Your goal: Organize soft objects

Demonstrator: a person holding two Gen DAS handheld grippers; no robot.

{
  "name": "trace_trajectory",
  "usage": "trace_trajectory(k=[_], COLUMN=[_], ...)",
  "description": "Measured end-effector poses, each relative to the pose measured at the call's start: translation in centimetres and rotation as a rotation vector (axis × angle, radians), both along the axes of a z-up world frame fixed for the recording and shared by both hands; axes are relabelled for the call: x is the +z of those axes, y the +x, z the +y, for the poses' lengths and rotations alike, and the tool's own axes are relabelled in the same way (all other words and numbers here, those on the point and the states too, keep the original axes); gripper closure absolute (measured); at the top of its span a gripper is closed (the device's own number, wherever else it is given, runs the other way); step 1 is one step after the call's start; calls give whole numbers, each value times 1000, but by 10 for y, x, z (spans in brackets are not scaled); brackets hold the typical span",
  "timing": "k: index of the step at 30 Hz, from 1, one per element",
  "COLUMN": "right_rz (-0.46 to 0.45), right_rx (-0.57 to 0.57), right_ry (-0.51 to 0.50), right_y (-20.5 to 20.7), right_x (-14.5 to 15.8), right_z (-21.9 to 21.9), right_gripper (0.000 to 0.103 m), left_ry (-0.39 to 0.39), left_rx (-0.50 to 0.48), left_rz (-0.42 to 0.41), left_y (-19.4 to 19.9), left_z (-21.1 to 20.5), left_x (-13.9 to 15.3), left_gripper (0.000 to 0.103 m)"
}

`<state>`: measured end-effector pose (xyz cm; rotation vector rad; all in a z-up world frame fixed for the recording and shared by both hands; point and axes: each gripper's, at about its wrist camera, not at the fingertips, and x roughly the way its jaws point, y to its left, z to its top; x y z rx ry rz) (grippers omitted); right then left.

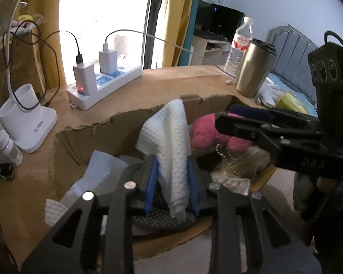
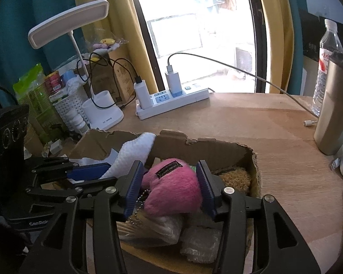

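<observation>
A torn cardboard box (image 2: 228,153) sits on the wooden table. My left gripper (image 1: 171,178) is shut on a white waffle cloth (image 1: 169,137) and holds it upright over the box's left part; the cloth also shows in the right wrist view (image 2: 130,155). My right gripper (image 2: 170,182) has its blue pads on both sides of a pink plush toy (image 2: 173,189) with a bead chain, inside the box. In the left wrist view the plush (image 1: 208,132) lies under the right gripper (image 1: 228,116). A beige plush (image 2: 235,178) and plastic wrap lie in the box.
A white power strip (image 2: 171,100) with chargers and cables lies at the back. A white desk lamp (image 2: 103,111) stands at left beside a basket and clutter. A steel tumbler (image 2: 333,114) and a water bottle (image 2: 327,64) stand at right. White tissue (image 1: 98,178) lies in the box.
</observation>
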<state>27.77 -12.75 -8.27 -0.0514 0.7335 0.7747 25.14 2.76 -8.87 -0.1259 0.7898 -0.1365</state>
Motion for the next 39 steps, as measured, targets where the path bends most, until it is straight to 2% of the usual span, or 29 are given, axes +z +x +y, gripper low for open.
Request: trace_trajectory(k=[4, 39], right_rz=[-11, -113], right_rx=[-4, -37], right_ry=[2, 14], right_y=[-5, -73], right_x=[5, 45], right_z=[-3, -29], right_gripper=[52, 51], left_ry=[-11, -12], left_rx=[6, 22], left_rz=[-19, -184], left_y=[-6, -83], left_z=[1, -6], left_x=[6, 55], left_gripper=[50, 49])
